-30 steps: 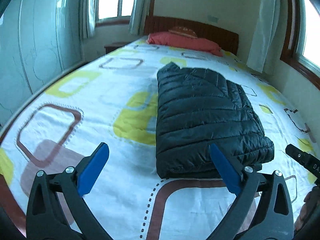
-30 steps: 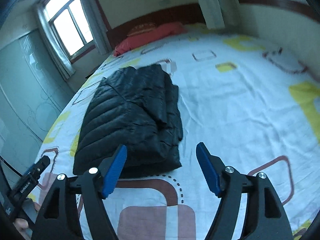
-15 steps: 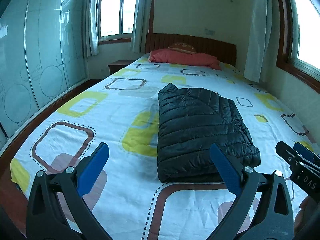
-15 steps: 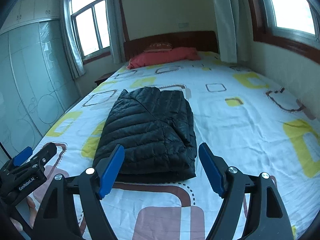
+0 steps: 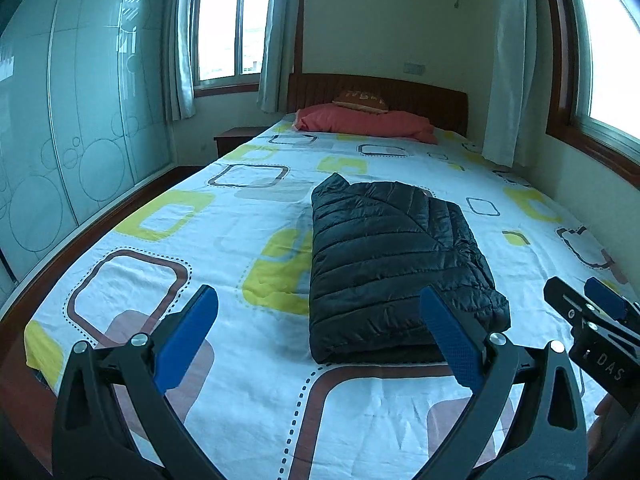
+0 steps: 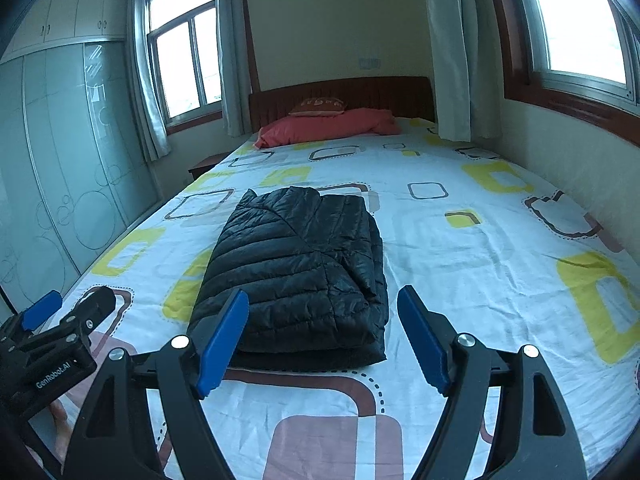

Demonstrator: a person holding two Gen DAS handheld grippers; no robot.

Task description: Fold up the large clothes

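Note:
A black quilted puffer jacket (image 5: 392,256) lies folded into a thick rectangle on the patterned bed sheet (image 5: 160,264); it also shows in the right wrist view (image 6: 296,268). My left gripper (image 5: 316,336) is open and empty, held above the foot of the bed, short of the jacket's near edge. My right gripper (image 6: 324,336) is open and empty, also back from the jacket's near edge. Each gripper shows at the side of the other's view: the right one (image 5: 592,320), the left one (image 6: 60,320).
A red pillow (image 5: 364,122) and a wooden headboard (image 5: 376,92) are at the far end. A glass wardrobe (image 5: 60,152) runs along the left, a nightstand (image 5: 236,140) stands by it, and a wall with a window (image 6: 580,20) is on the right.
Both grippers have pulled back and risen away from the folded jacket, which now looks smaller and farther. The jacket has not moved. Both stay open.

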